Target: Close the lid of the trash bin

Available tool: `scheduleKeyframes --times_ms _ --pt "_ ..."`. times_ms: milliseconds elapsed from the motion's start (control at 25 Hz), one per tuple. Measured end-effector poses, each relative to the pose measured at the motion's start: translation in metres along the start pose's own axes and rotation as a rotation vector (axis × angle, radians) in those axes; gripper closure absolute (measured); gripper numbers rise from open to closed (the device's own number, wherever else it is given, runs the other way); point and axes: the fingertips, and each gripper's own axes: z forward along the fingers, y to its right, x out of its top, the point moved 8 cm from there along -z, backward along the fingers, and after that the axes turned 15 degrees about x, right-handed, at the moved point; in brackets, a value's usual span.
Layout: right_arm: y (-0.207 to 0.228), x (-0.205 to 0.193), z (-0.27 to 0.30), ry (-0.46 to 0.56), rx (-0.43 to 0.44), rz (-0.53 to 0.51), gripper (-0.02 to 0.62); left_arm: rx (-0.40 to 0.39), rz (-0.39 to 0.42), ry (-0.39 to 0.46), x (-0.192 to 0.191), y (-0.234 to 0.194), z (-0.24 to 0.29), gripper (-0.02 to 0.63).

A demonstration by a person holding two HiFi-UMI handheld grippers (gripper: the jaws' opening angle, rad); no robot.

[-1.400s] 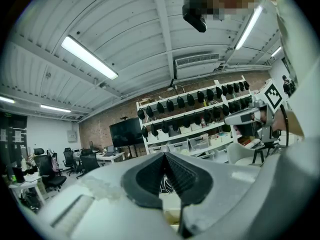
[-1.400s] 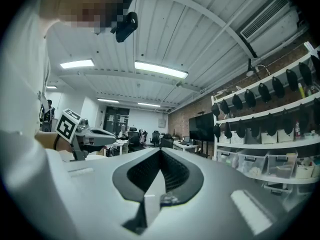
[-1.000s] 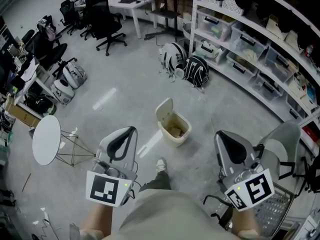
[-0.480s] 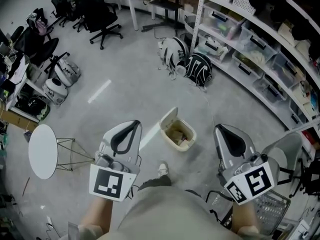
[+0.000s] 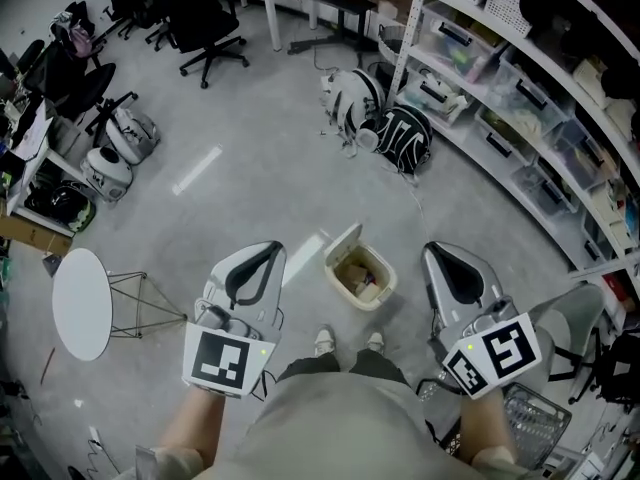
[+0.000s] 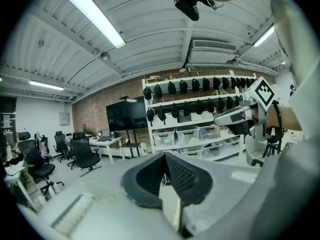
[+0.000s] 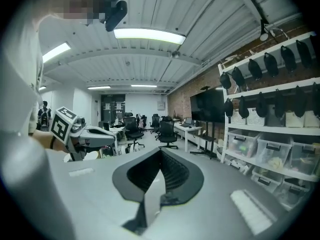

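Observation:
In the head view a small cream trash bin stands on the grey floor just ahead of the person's shoes. Its flip lid is tipped up at the bin's far left side, and there is some rubbish inside. My left gripper is held up to the left of the bin and my right gripper to its right, both well above it and touching nothing. In the left gripper view the left gripper has its jaws together with nothing between them. The right gripper is shut and empty too.
Two backpacks lie on the floor beyond the bin, below the shelving with storage boxes along the right. A round white side table stands at the left, office chairs at the back, and a wire basket at the lower right.
The person has walked forward, so the bin now lies closer, right before both shoes. Both grippers stay raised and shut on either side of it.

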Motion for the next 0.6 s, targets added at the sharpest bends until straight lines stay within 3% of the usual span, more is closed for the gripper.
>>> scheduleKeyframes --times_ms 240,600 --pt "0.033 -0.004 0.022 -0.032 0.05 0.004 0.592 0.051 -0.014 -0.035 -0.004 0.001 0.019 0.603" --pt "0.099 -0.047 0.089 -0.102 0.158 0.081 0.592 0.105 -0.024 -0.092 -0.04 0.007 0.064 0.603"
